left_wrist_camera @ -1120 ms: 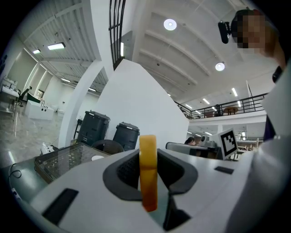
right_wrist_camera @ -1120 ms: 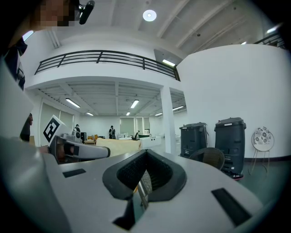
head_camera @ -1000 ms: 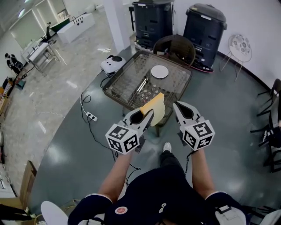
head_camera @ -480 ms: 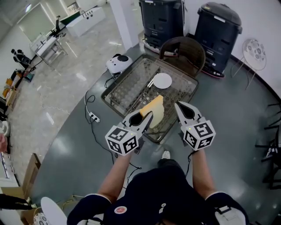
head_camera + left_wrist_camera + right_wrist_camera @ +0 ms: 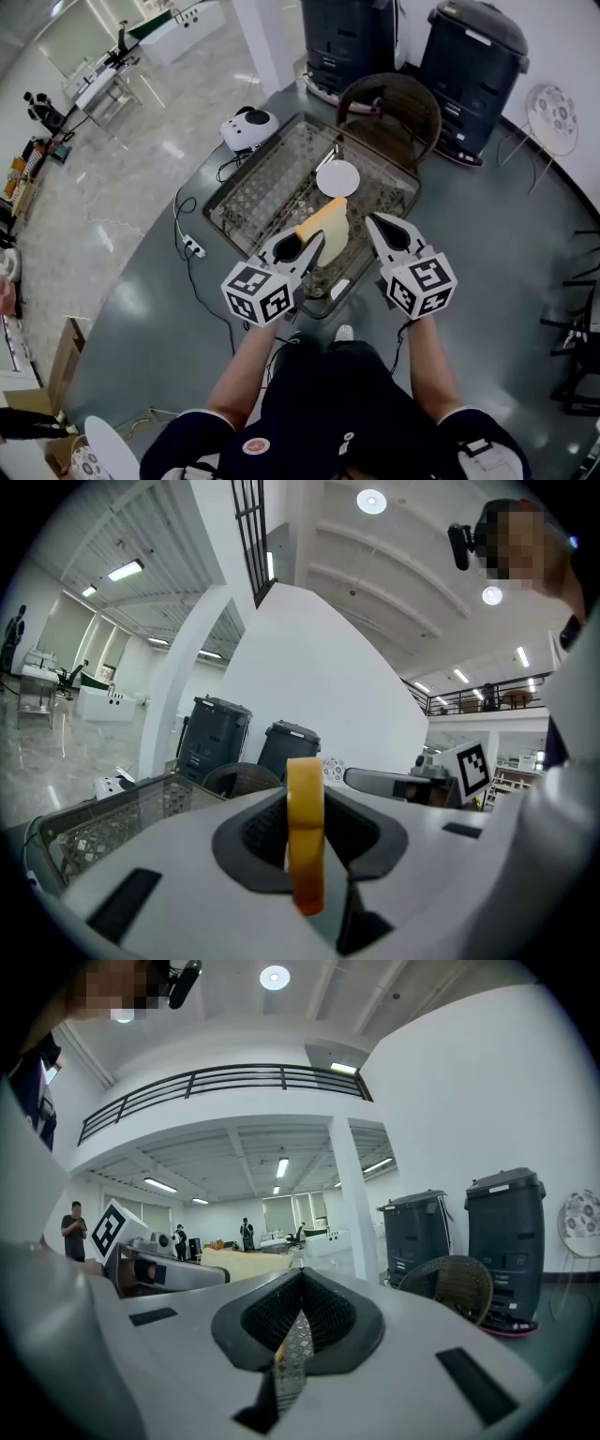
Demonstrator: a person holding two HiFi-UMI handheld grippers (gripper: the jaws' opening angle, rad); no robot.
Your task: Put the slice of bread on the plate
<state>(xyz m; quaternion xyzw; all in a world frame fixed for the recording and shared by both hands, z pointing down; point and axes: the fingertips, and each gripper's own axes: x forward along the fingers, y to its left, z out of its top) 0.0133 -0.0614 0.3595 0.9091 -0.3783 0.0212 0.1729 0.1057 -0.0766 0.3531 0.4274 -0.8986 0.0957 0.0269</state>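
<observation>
In the head view my left gripper (image 5: 314,248) is shut on a slice of bread (image 5: 328,227), a pale yellow slab with a darker crust, held on edge. In the left gripper view the bread (image 5: 305,808) stands upright between the pads. It hangs over the near part of a glass-topped wicker table (image 5: 262,187). A small white plate (image 5: 337,178) lies on that table just beyond the bread. My right gripper (image 5: 375,225) is beside the bread on its right, shut on nothing. The right gripper view shows its pads (image 5: 281,1321) together.
A round wicker chair (image 5: 389,103) stands behind the table, with two dark bins (image 5: 352,37) (image 5: 478,56) by the wall. A white device (image 5: 248,127) and a power strip (image 5: 195,248) with cables lie on the floor at the left. A small white item (image 5: 339,289) sits at the table's near edge.
Both grippers have moved forward together with the bread. The table and plate are now closer, and the bread now hangs over the table's near part, just short of the plate.
</observation>
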